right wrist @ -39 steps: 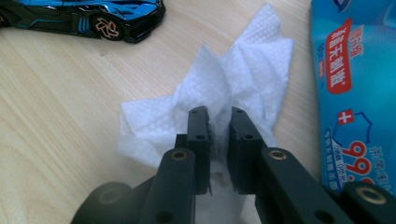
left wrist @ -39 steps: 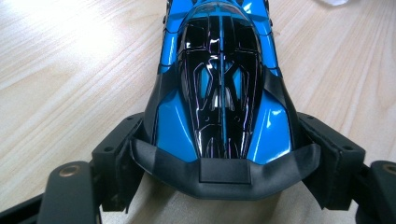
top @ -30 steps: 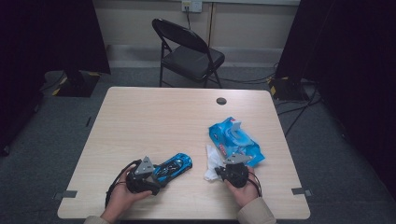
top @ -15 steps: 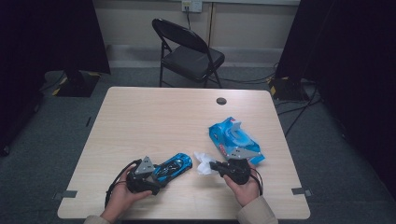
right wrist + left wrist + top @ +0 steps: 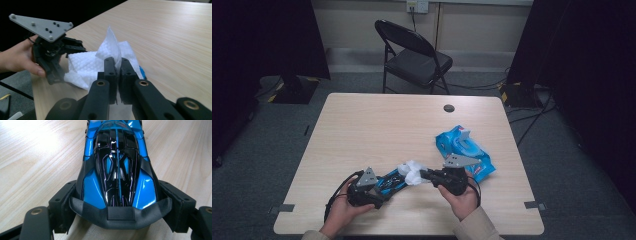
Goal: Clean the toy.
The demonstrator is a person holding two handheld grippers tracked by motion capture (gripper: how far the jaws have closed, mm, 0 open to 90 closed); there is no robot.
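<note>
Room: dark curtains are seen on both sides, a grey carpeted floor below, and a black folding chair [image 5: 414,55] stands beyond the far edge of the surface.
Surface: pale wood-grain top [image 5: 377,125], with a small dark round grommet [image 5: 449,108] set near its far edge, well apart from both tongs.
Left tongs [image 5: 379,192]: held in the person's left hand [image 5: 343,212] at the near left of the surface; the jaws are closed against the two flanks of the toy car, as seen in the left gripper view, where a black jaw is pressed to each side of the body.
Toy car [image 5: 116,165]: glossy blue with a black canopy and a black bumper; it is clamped at its near end between the left tongs and stretches away from them toward the right tongs, resting on the surface.
Right tongs [image 5: 117,65]: held in the person's right hand [image 5: 459,200] at the near right; the jaws are pressed together on a fold of the white wipe.
White wipe [image 5: 90,66]: crumpled, quilted sheet; it is pinched by the right tongs and laid over the far end of the toy car, just ahead of the left tongs.
Wipe packet [image 5: 462,150]: blue soft pack, lying just behind the right tongs, on their far right side; its top flap appears raised.
</note>
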